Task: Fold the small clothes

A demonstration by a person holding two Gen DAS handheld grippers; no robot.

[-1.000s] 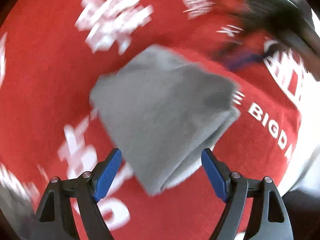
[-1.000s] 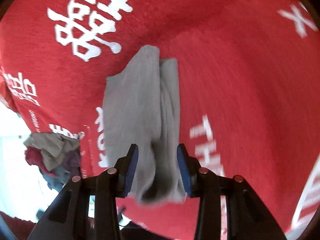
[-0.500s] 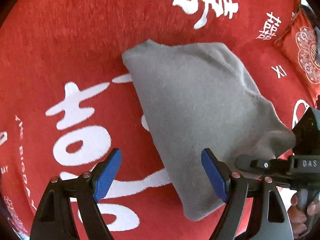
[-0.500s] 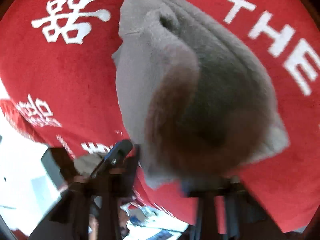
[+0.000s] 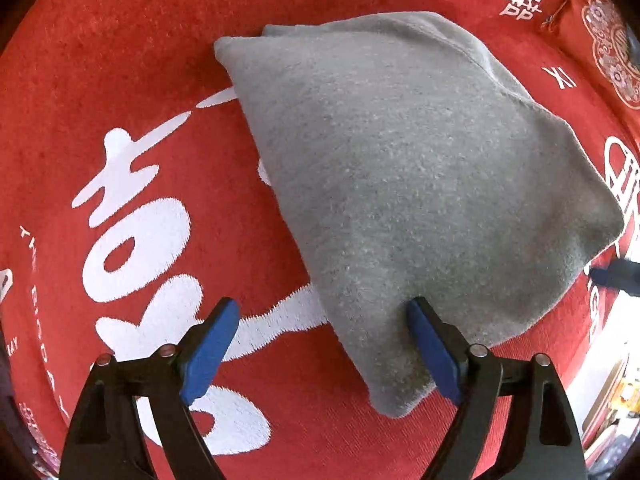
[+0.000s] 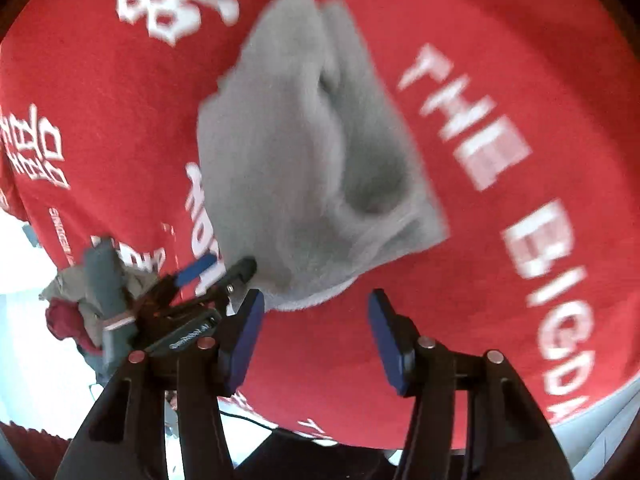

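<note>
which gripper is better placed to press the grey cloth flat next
Left, probably. The left gripper is open right over the near corner of the grey cloth; the right gripper is open just short of its edge.

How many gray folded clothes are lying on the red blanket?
1. The gray folded garment lies alone on the red blanket, just ahead of both open grippers. More unfolded clothes sit in a pile off the blanket's edge; some there may be hidden.

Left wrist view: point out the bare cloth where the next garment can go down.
Bare red cloth lies left of the folded grey garment, around the big white character and up to the far edge. In the right wrist view, more lies right of the garment over the white lettering. It is crowded by the clothes pile.
</note>
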